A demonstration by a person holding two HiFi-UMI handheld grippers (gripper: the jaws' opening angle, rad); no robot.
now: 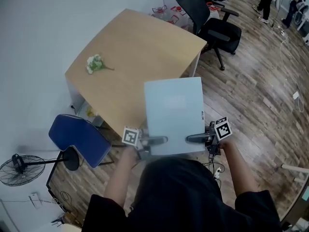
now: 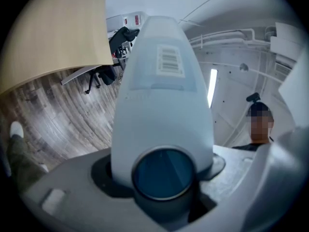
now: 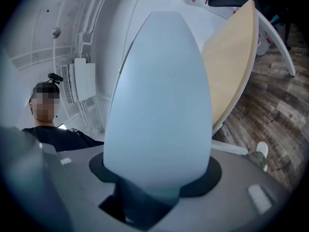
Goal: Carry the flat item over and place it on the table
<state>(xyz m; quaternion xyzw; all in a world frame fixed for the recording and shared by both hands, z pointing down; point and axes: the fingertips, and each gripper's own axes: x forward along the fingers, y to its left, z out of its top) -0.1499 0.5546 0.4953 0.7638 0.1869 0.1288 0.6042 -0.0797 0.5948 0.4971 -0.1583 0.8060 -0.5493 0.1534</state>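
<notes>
No legible wording, brand or number found. Flat panel (image 2: 161,95): one barcode sticker (image 2: 170,61) on its face, bars visible, digits unreadable. Dark mark (image 1: 202,115) at the panel's right edge, too small to read. Left marker cube (image 1: 130,136) on the left tongs (image 1: 155,141) and right marker cube (image 1: 222,129) on the right tongs (image 1: 195,138): black-and-white square patterns only, no characters.

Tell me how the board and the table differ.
The board is pale blue-grey; the table is tan wood. The board is smaller than the table. The board is clamped level by the left gripper and right gripper; the table stands on the floor and bears flowers. Both are flat.
</notes>
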